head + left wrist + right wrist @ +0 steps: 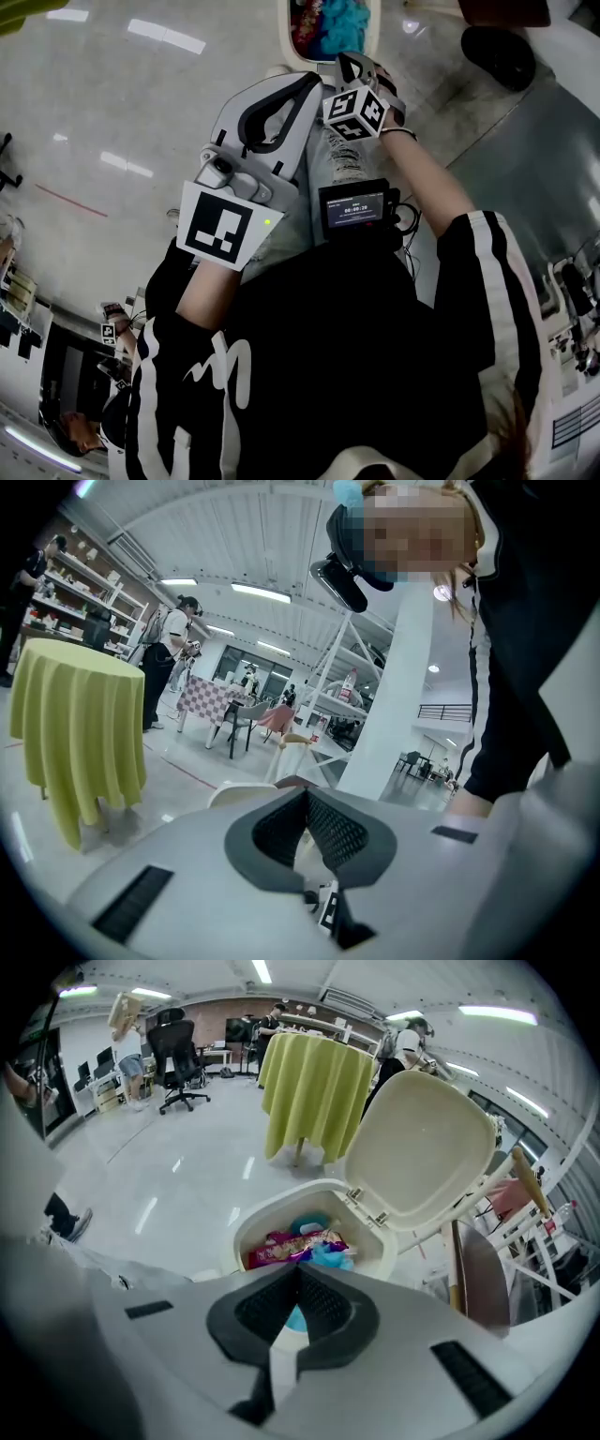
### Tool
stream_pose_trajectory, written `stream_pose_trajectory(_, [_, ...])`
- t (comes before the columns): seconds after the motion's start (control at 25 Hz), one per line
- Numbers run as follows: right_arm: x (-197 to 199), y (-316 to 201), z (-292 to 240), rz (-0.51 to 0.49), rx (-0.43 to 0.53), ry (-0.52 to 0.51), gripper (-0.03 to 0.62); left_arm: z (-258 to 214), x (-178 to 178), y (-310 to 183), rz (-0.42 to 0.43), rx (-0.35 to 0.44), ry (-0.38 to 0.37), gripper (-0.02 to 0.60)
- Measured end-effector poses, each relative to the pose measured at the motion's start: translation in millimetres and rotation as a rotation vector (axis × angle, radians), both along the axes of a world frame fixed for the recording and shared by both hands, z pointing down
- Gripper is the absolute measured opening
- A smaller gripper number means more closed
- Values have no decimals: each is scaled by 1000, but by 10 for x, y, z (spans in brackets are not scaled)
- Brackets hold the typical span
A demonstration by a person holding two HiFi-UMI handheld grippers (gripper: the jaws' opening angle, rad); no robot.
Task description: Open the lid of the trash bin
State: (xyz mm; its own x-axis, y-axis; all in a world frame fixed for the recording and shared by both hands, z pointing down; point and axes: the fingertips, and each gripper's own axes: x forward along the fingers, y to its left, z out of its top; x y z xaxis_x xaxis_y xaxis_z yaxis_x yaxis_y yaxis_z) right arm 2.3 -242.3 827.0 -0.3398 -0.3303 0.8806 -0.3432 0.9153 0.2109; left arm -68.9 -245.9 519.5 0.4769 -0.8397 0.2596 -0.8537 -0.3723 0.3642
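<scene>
Trash bin (272, 1204) sits on the pale glossy floor (159, 1185), lid (422, 1143) already up and tilted back on its hinges at the far rim. Inside are purple wrappers (295, 1246) w/ blue stuff (330, 1256) beside them. In the head view the bin is at the top edge, just ahead of the R gripper.

R gripper (300, 1274) hangs above the bin's near side, aimed down into it, not touching bin or lid. Its jaw tips meet and there's nothing btwn them.

L gripper (306, 797) is to the left of the R one and nearer the person's body, pointing off across the room. Jaw tips are together and it's empty too.

Behind the bin stands a table w/ yellow-green cloth (314, 1101), and further back a black office chair (178, 1063). L gripper view shows a person standing (169, 658) well off in the room.
</scene>
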Motion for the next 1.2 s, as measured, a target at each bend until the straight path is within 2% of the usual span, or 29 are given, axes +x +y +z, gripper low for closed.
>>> stream_pose_trajectory(0.36, [-62, -221, -390, 131, -6, -92, 3, -99, -34, -13, -4, 15, -6, 8])
stream_pose_trajectory(0.84, [-88, -387, -921, 222, 22, -195, 3, -256, -13, 23, 5, 35, -18, 8])
stream_pose_trajectory(1.2, [-57, -487, -1221, 245, 52, -226, 3, -412, 37, 29, 15, 50, -26, 8])
